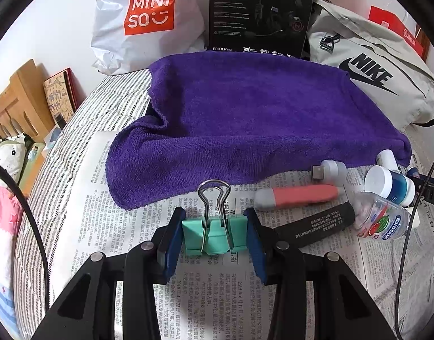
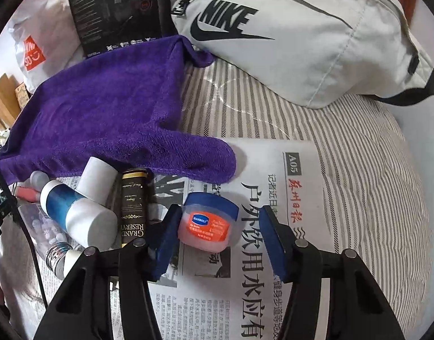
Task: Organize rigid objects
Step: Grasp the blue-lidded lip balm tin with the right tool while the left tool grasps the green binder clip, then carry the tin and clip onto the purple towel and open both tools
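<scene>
Gripping the clip (image 1: 214, 236) in closed left jaws while open right jaws straddle the balm jar (image 2: 207, 222) on the newspaper (image 2: 273, 283); next, close on it.

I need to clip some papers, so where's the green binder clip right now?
In the left wrist view, the binder clip sits between the left gripper's pads, over the newspaper, just in front of the purple towel.
</scene>
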`<state>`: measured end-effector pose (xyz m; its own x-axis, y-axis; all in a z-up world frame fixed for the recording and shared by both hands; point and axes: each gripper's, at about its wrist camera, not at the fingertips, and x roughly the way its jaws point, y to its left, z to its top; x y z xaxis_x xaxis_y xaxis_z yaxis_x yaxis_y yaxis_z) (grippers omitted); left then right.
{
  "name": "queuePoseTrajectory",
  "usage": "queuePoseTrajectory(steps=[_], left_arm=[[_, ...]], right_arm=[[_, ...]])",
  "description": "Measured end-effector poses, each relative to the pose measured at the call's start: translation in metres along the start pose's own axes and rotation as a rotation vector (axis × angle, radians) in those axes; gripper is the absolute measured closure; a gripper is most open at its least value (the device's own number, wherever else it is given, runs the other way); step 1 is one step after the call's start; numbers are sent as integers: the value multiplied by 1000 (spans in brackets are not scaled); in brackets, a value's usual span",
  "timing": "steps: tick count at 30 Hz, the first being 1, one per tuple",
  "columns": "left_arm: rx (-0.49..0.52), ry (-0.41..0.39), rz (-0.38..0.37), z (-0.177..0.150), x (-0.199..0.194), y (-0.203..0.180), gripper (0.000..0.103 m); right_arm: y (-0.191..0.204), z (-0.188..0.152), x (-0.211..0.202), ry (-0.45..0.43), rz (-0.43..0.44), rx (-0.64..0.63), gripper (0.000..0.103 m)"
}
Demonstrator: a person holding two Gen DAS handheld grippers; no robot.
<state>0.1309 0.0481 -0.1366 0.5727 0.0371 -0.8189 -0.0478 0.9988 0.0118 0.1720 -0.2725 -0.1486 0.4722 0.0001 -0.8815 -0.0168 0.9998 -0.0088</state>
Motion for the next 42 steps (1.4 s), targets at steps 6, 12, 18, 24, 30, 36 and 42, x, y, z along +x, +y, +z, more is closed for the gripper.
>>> queuePoseTrajectory(steps=[6, 12, 18, 24, 30, 36, 42], left_arm=[[4, 26, -7, -1, -4, 4, 63], [-29, 32, -44, -4, -17, 14, 63], [-45, 36, -66, -5, -27, 18, 63], [-50, 55, -84, -11, -26, 15, 63], [-60, 40, -86, -8, -33, 19, 63], [-67, 16, -105, 6, -46, 23, 63], [-49, -2, -129, 34, -54, 18, 63]], right_arm=[[-8, -4, -7, 31, 40, 18, 64], [-8, -14, -25, 23, 69, 12, 66], [-4, -23, -18, 49, 100, 1, 75], [-6, -30, -14, 40, 100, 2, 79], [-10, -27, -28, 21, 128, 10, 79], [-6, -17, -45, 2, 148, -10, 79], [6, 7, -52, -15, 195, -42, 79]])
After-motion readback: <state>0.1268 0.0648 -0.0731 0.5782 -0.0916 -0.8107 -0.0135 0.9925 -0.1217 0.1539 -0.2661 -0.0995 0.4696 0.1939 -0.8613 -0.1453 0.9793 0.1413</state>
